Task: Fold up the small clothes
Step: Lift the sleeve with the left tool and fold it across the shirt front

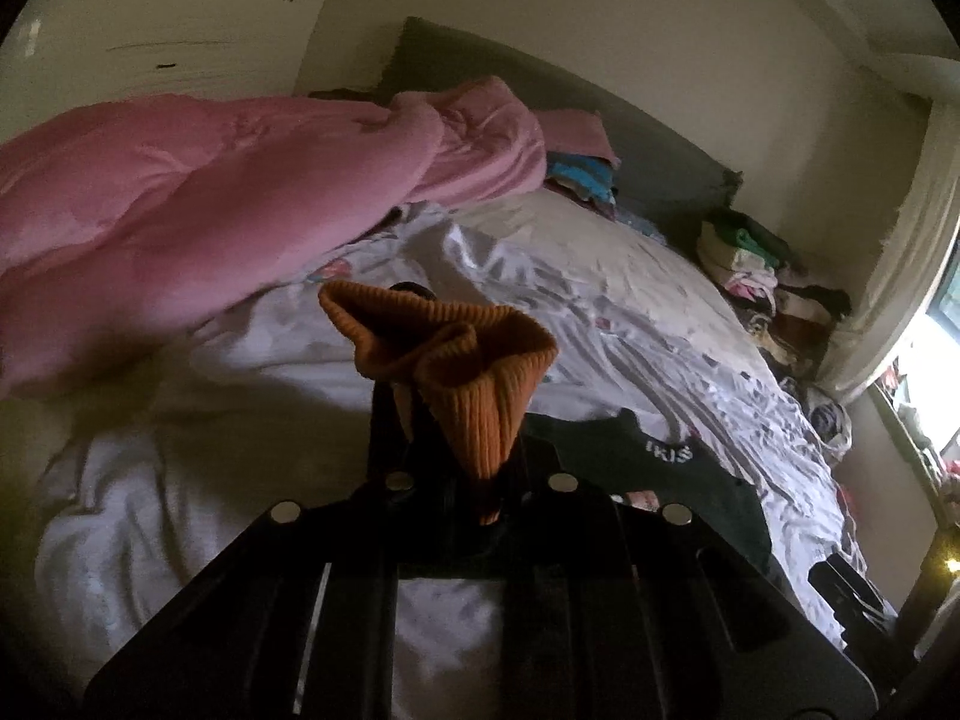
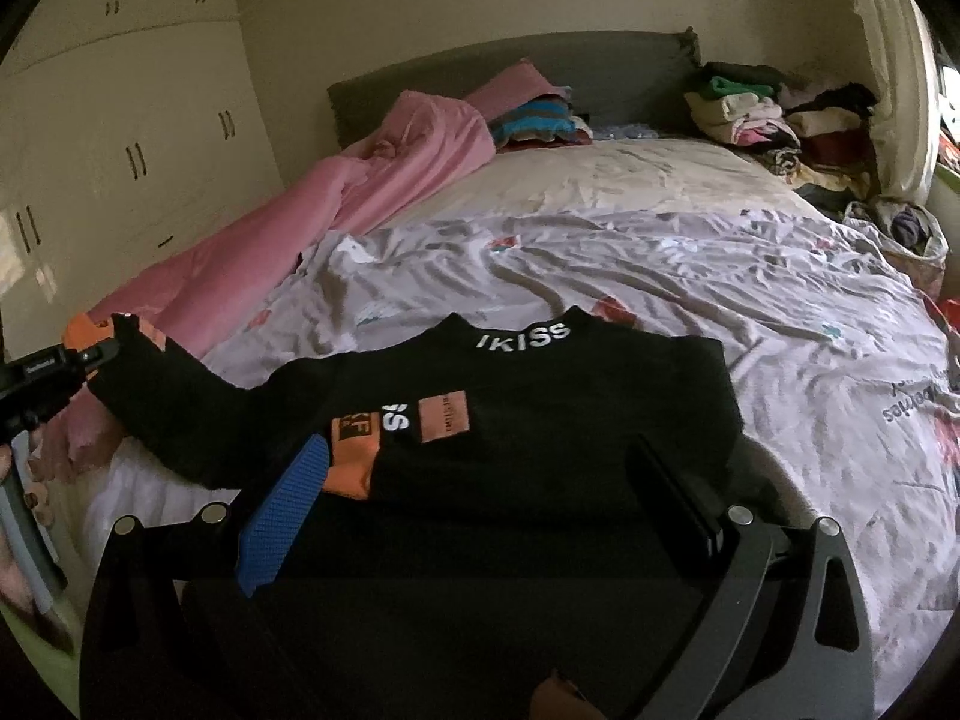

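Pink duvet (image 2: 384,180) — beige wardrobe (image 2: 120,138)

bed centre: rumpled sheet (image 2: 600,252) lies bare, open to pass at 12 o'clock
9 to 11 o'clock: pink duvet (image 2: 372,192) heaped along the edge
1 o'clock: clothes piles (image 2: 756,108) crowd the headboard (image 2: 600,60) corner

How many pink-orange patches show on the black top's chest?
2: one right of the white lettering on the black top, one left, partly behind the right gripper's blue pad. More may be hidden.
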`<state>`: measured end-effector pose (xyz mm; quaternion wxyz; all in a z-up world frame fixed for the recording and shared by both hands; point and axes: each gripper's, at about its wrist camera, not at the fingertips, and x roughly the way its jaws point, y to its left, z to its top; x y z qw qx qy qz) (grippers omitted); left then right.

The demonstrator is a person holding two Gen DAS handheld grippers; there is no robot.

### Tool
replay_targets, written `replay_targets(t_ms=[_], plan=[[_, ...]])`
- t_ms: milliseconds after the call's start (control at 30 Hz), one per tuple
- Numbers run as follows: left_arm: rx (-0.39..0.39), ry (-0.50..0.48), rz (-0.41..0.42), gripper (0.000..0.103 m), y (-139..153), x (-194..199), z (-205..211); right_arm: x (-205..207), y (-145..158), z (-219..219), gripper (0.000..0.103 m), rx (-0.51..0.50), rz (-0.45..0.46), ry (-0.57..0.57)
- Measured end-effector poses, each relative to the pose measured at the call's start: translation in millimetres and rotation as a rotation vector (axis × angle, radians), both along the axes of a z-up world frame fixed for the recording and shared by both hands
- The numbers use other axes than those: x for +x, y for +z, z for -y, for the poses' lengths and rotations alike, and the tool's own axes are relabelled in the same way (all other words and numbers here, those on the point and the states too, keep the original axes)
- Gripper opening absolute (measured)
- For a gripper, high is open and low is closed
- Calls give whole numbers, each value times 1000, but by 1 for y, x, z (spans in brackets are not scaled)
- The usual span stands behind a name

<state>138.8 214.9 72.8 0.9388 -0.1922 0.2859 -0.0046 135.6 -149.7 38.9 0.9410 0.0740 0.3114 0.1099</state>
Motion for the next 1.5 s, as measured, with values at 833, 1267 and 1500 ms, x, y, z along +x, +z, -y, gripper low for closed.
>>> replay_targets(t_ms=[833, 1267, 1500], plan=[[9, -228, -15, 5, -3, 31, 104, -6, -6, 74, 98, 78, 7, -111], [3, -368, -90, 5, -36, 47, 169, -4, -17, 104, 99, 94, -10, -180], [27, -443, -114, 5, -52, 52, 200, -5, -18, 118, 99, 63, -16, -225]])
